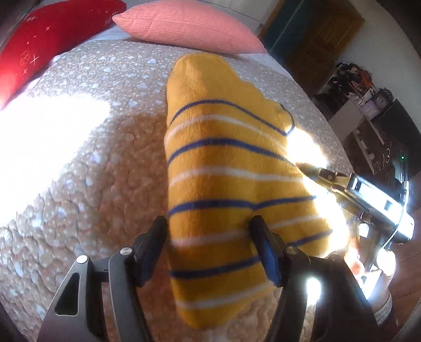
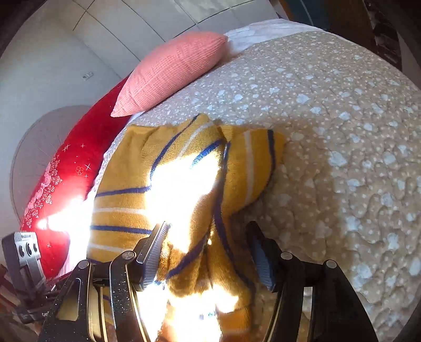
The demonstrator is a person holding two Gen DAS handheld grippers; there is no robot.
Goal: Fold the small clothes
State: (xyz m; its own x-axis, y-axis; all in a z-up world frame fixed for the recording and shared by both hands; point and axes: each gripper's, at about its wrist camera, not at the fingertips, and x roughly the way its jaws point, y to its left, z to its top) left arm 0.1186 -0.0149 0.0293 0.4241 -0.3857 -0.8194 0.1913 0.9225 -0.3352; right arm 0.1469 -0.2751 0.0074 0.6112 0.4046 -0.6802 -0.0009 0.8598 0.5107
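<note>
Beige quilted bedspread (image 1: 92, 157) with pale speckles covers bed, sun patch at 9 o'clock. Pink ribbed pillow (image 1: 184, 25) at 12 o'clock, touching red embroidered cushion (image 1: 44, 39) at 11 o'clock. Cluttered dark shelving (image 1: 368, 110) at 3 o'clock. White panelled wall (image 2: 65, 52) behind pillows.

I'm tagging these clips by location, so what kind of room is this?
Most likely a bedroom: the yellow striped knitted garment lies on a bed covered by a beige quilted bedspread with white spots, with a pink ribbed pillow and a red embroidered pillow at its head.
</note>
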